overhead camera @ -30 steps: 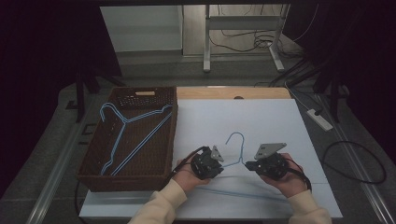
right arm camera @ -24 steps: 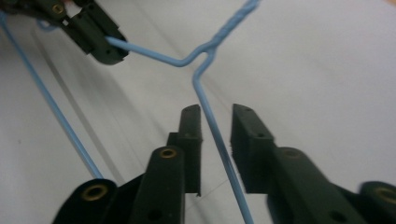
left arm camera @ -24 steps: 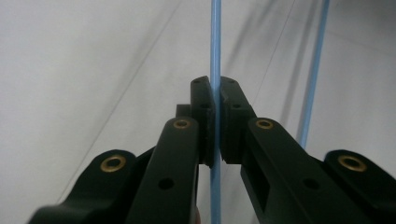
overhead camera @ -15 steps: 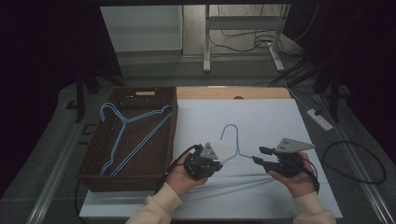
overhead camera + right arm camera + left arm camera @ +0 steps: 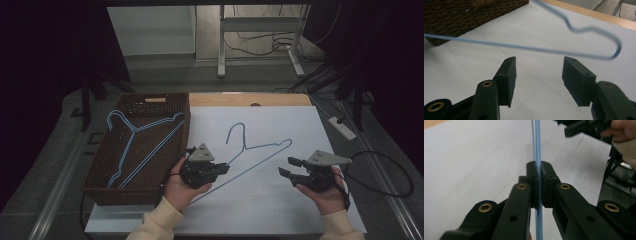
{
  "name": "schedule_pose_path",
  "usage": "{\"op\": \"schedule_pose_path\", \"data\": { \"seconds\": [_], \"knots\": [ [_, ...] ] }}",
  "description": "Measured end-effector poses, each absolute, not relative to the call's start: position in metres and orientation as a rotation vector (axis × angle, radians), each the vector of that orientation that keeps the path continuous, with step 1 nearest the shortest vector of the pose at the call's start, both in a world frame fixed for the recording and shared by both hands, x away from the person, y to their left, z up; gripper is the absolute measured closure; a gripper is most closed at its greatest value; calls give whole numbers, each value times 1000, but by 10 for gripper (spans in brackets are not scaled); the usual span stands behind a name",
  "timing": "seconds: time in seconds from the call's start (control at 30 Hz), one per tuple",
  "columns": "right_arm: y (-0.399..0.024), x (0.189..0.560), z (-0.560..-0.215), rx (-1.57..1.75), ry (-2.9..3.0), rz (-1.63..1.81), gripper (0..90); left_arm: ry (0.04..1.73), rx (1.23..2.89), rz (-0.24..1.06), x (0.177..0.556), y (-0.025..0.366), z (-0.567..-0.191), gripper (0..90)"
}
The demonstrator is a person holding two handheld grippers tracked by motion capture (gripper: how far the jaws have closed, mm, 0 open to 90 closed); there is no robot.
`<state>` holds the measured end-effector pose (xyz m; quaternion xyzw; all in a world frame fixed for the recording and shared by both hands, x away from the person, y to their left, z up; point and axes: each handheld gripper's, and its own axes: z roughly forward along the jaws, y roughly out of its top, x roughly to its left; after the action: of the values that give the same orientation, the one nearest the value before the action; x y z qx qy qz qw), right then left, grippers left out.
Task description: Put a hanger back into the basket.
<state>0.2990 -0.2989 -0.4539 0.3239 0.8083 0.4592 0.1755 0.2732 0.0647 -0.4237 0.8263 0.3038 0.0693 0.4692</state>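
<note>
A blue wire hanger (image 5: 262,146) hangs tilted over the white table sheet, its hook toward the back. My left gripper (image 5: 225,168) is shut on its lower wire. In the left gripper view the pads (image 5: 532,173) pinch the thin blue wire (image 5: 538,145) between them. My right gripper (image 5: 285,166) stands to the right of the hanger. Its jaws have just been opening and nothing is between them. In the right gripper view the hanger's bent shoulder (image 5: 529,47) passes just beyond the open fingertips (image 5: 537,72).
A dark woven basket (image 5: 186,130) stands at the left with two more blue hangers (image 5: 145,145) lying in it. A wooden strip (image 5: 250,99) borders the sheet at the back. A power strip (image 5: 342,127) and cables lie on the floor to the right.
The right gripper's jaws opened, let go of the hanger and drew off to the right. The left gripper moved left and up, lifting the hanger so it tilts.
</note>
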Motion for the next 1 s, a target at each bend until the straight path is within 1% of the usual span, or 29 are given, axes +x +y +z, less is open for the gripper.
{"op": "schedule_pose_path", "data": {
  "seconds": [0.07,0.27,0.3,0.4,0.67,0.7,0.87,0.9,1.0],
  "knots": [
    [-299,299,-454,920,2291,1300,454,745,2014,172,272,67,-421,865],
    [-301,300,-459,933,2301,1294,438,725,1964,236,264,77,-398,865],
    [-301,300,-460,935,2304,1290,436,723,1949,249,263,83,-391,865],
    [-300,300,-461,936,2314,1285,434,727,1933,257,262,90,-385,865],
    [-299,301,-465,940,2330,1274,427,785,1868,304,264,130,-367,865],
    [-299,301,-465,940,2330,1274,427,785,1868,304,264,130,-367,865],
    [-297,303,-468,945,2339,1266,420,825,1834,353,264,158,-359,865],
    [-296,303,-468,943,2343,1259,417,840,1824,373,264,169,-356,865],
    [-296,303,-469,939,2344,1257,416,854,1818,387,263,179,-354,865]
  ]
}}
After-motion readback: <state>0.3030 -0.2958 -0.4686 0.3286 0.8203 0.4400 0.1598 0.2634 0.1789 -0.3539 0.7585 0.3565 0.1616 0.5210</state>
